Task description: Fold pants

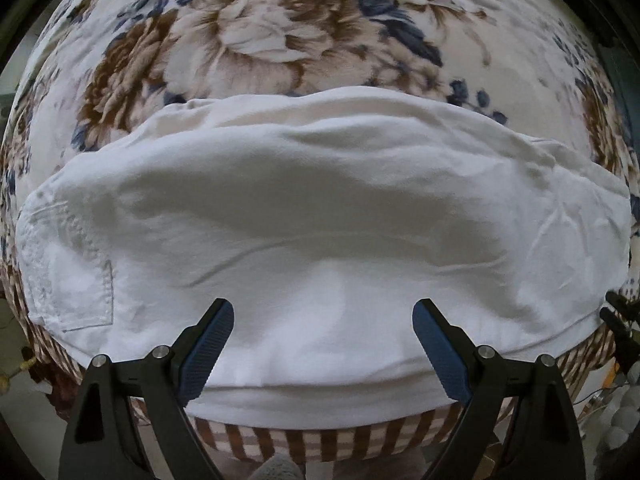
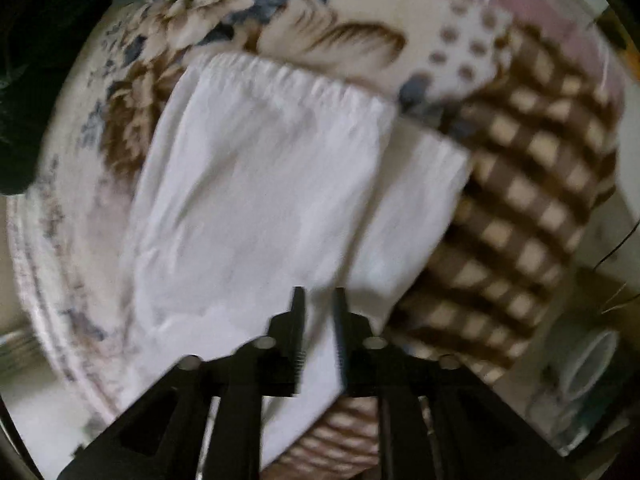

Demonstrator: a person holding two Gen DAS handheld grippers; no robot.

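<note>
White pants (image 1: 320, 216) lie folded lengthwise across a floral blanket (image 1: 280, 32), with a back pocket (image 1: 86, 300) at the left end. My left gripper (image 1: 323, 320) is open just above the near edge of the pants, holding nothing. In the right wrist view the pants (image 2: 256, 208) show their gathered waistband (image 2: 296, 76) at the far end, and a second layer (image 2: 416, 208) sticks out on the right. My right gripper (image 2: 319, 300) is nearly closed over the near end of the pants, with white cloth showing between the fingers. This view is blurred.
The blanket has a brown checked border (image 1: 312, 440) at the near edge and it also shows in the right wrist view (image 2: 528, 200). A white cup-like object (image 2: 588, 364) sits off the bed at right. Dark fabric (image 2: 36, 80) lies at the far left.
</note>
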